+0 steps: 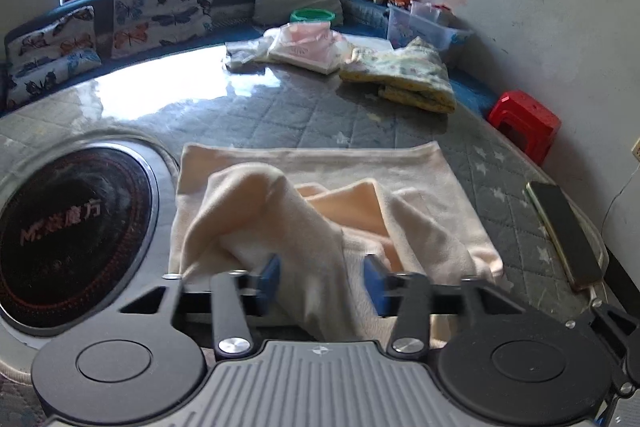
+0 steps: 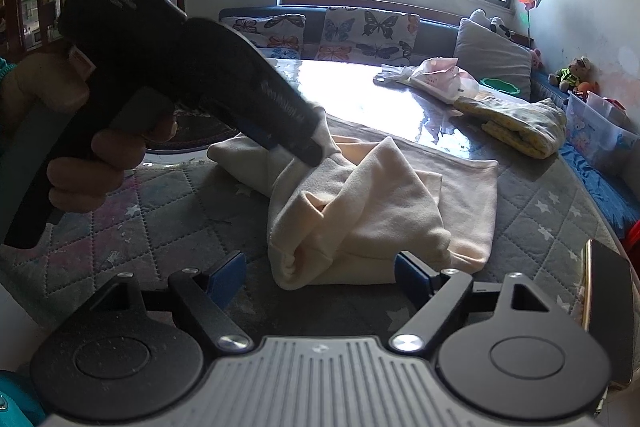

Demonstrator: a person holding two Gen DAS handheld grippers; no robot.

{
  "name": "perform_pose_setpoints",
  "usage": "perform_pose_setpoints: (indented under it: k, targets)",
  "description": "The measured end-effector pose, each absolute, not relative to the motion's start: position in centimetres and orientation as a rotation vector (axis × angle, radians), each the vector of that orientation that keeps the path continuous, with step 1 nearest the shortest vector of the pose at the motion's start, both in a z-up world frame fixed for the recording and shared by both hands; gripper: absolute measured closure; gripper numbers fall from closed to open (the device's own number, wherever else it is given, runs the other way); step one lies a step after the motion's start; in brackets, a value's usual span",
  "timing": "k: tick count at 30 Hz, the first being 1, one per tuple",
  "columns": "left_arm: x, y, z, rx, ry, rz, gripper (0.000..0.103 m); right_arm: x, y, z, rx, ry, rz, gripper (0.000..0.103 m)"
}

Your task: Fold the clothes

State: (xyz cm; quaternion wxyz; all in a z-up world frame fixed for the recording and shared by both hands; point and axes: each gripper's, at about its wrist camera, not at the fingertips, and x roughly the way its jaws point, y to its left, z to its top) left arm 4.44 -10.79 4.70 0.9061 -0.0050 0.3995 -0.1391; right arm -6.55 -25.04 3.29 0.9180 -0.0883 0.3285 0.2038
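A cream garment [image 1: 320, 195] lies crumpled on a round quilted table [image 1: 280, 115]. A fold of it passes between the blue pads of my left gripper [image 1: 322, 281], and the jaws stand apart around it. In the right wrist view the left gripper [image 2: 308, 151] sits at the garment's [image 2: 380, 203] raised left part, where cloth is lifted. My right gripper [image 2: 320, 275] is open, just in front of the garment's near edge, with nothing between its pads.
An induction hob [image 1: 72, 227] is set in the table at the left. A phone [image 1: 564, 227] lies at the right edge. Folded clothes [image 1: 404, 79] and a bagged item [image 1: 304, 47] lie at the far side. A bench with cushions [image 1: 160, 7] curves behind. A red stool [image 1: 524, 123] stands at the right.
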Motion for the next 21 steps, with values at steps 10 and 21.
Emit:
perform_pose_setpoints:
  k: [10,21]
  targets:
    - [8.5,-10.9,4.6,-0.090,0.888,-0.183,0.044,-6.0,-25.3,3.0,-0.157,0.677,0.420,0.019]
    - [9.0,-9.9,2.8,-0.126,0.951,-0.183,0.094,-4.2,-25.1,3.6,-0.162,0.651,0.443,0.020]
